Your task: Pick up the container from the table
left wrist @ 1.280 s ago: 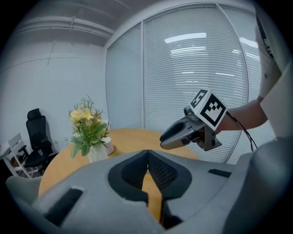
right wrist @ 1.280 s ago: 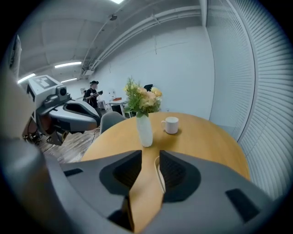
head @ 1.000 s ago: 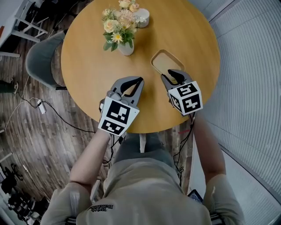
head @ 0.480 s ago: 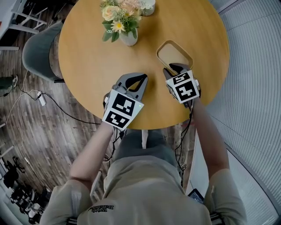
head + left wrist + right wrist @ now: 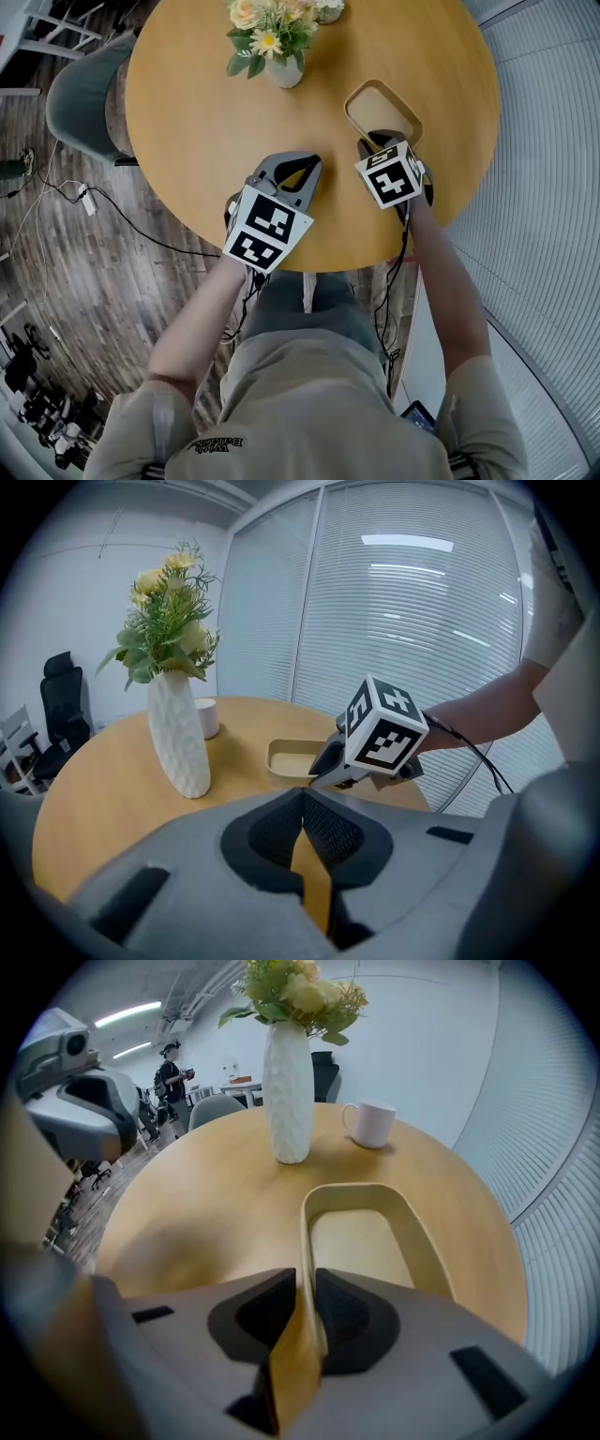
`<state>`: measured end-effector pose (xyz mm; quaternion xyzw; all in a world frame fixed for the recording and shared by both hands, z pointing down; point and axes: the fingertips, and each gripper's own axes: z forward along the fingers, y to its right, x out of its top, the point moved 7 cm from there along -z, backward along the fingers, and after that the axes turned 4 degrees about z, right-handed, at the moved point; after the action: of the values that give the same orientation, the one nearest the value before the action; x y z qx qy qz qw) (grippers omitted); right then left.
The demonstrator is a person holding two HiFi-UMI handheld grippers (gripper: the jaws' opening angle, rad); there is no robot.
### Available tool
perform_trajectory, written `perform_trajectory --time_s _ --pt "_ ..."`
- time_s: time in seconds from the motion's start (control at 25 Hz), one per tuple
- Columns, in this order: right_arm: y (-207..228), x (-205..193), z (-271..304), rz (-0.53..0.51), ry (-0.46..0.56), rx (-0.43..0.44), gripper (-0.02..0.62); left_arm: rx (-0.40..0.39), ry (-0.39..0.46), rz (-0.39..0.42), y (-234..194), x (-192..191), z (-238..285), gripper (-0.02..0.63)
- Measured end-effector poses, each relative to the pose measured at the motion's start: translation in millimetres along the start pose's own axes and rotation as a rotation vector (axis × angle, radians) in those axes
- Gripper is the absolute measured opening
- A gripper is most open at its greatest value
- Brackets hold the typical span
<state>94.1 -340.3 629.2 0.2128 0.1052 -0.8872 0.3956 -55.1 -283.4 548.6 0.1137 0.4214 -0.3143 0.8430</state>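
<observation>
A shallow tan container (image 5: 382, 111) with rounded corners lies on the round wooden table (image 5: 187, 122), right of centre. My right gripper (image 5: 378, 148) is shut on its near wall; in the right gripper view that wall (image 5: 305, 1241) runs straight between the jaws of the right gripper (image 5: 307, 1302). Whether the container (image 5: 361, 1241) is off the table I cannot tell. My left gripper (image 5: 305, 169) hovers over the table to the container's left, shut with nothing in it. In the left gripper view the left gripper (image 5: 302, 822) points at the container (image 5: 291, 758).
A white vase of flowers (image 5: 284, 70) stands at the table's far middle, with a white mug (image 5: 371, 1123) beyond it. A grey chair (image 5: 80, 103) sits at the table's left. The near table edge (image 5: 319, 267) is just behind both grippers. Window blinds run along the right.
My right gripper has moved forward onto the container's near wall and shut on it. The left gripper has barely shifted.
</observation>
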Motion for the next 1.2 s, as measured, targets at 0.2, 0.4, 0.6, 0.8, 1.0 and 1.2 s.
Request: perform_trajectory --time_s 0.2,0.4,0.6,0.8,1.0,1.2 --pt "-3.8 -3.2 -0.1 -0.02 -0.003 -0.009 0.054 -0.004 -0.001 -0.006 3.5 -2.6 -4.1 0.02" --pt "-3.4 -0.3 -9.1 -0.013 0.038 -0.027 0.041 0.005 0.004 0.002 2.2 -3.7 -8.4 0.02" --pt "-3.2 5.4 -35.1 0.053 0.104 -0.024 0.04 0.027 0.036 0.011 0.0 9.1 -21.8 0.02" --pt "4.6 13.4 -78.8 0.162 0.23 -0.024 0.038 0.063 0.093 0.036 -1.9 33.9 -45.1 0.02" --pt "7.1 25.3 -143.5 0.151 0.364 -0.096 0.038 0.096 0.151 0.065 6.6 63.5 -74.8 0.02" --pt "3.2 39.0 -215.9 0.136 0.506 -0.148 0.038 0.134 0.227 0.115 19.7 96.1 -112.8 0.02"
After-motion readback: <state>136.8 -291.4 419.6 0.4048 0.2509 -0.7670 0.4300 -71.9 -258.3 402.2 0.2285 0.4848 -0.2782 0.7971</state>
